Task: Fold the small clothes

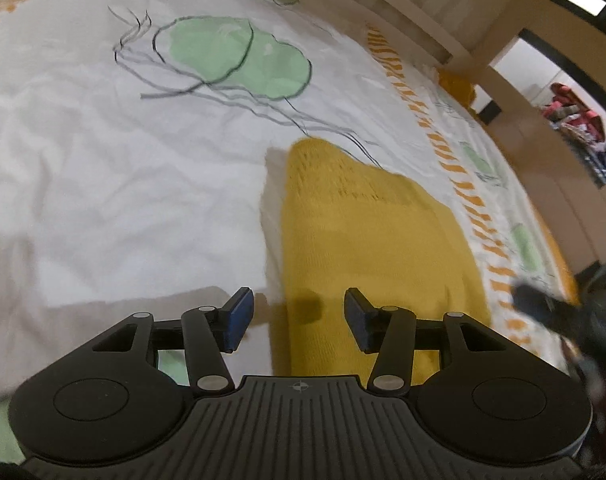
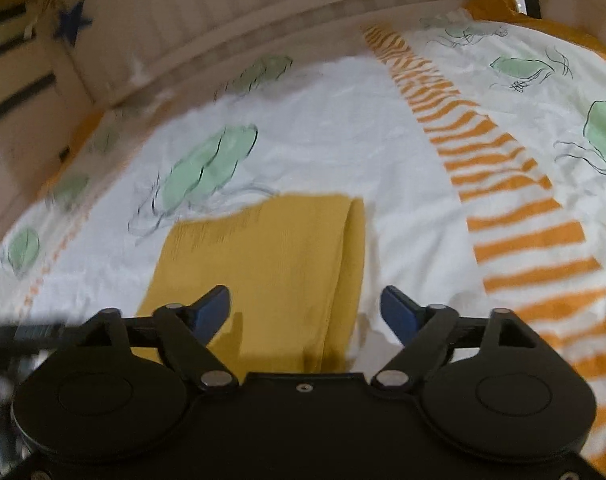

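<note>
A: Where does the yellow knit garment (image 2: 263, 264) lie?

B: Flat on the bedsheet (image 2: 343, 128), just beside its orange striped band (image 2: 515, 216), one long side doubled over.

A: And the tongs?

B: Left tongs (image 1: 299, 320) and right tongs (image 2: 305, 312) both gape empty above the garment's near end.

A: The hazard?

B: Probably the doubled edge springing open, or a pad pinching sheet along with knit.
</note>
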Motion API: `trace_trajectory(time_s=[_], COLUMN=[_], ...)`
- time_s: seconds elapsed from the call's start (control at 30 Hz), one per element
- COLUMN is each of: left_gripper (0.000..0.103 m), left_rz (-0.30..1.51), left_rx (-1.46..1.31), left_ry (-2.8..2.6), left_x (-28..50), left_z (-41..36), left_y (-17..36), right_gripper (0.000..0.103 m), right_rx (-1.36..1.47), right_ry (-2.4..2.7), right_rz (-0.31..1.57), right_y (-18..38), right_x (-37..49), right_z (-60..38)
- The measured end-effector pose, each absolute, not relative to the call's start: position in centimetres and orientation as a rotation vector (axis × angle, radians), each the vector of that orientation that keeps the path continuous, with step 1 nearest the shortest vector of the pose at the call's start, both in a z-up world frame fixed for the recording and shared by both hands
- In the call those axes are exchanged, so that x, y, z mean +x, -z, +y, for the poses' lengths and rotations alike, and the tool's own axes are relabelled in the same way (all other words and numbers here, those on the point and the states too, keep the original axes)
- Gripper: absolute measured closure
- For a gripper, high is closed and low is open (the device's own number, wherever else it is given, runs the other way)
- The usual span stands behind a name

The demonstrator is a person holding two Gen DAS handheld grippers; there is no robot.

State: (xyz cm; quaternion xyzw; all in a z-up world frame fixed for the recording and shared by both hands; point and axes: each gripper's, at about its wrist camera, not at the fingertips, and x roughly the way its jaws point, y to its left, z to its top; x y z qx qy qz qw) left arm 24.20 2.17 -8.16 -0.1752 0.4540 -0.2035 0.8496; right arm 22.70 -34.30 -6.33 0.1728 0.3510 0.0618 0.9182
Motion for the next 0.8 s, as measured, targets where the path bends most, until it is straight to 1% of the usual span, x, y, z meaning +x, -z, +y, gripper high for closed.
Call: trace_trajectory(time_s=[0.2,0.33,0.4,0.53,0.8], left_gripper=[0.054,0.043,0.043,0.039,0.038], left_rz=[1.017,1.03,1.025,1.032,1.031], left_rx=[-0.427,-0.439,-0.443,-0.481,-0.541], left_ry=[0.484,0.496,0.506,0.543,0.627], left_x=[22.7,22.7,23.1,24.4,26.3], left_z=[1.0,-0.2,-0.7,-1.6,-2.7], left_y=[9.4,10.6,10.9,11.3,12.5], right_gripper=[0.014,0.014,0.013,0.011,0.007], right_rx=[0.475,0.521,0.558,0.635,0.666], right_ry=[-0.133,-0.159,-0.197,-0.272,-0.334], right_rz=[0.753,0.794,0.814,0.797,0.768], right_y=[8.7,10.6,11.4,12.5,13.2], right_x=[26.5,27.6,28.1,29.0,30.7], right_z=[-36.0,-36.3,-36.4,-36.5,-36.1])
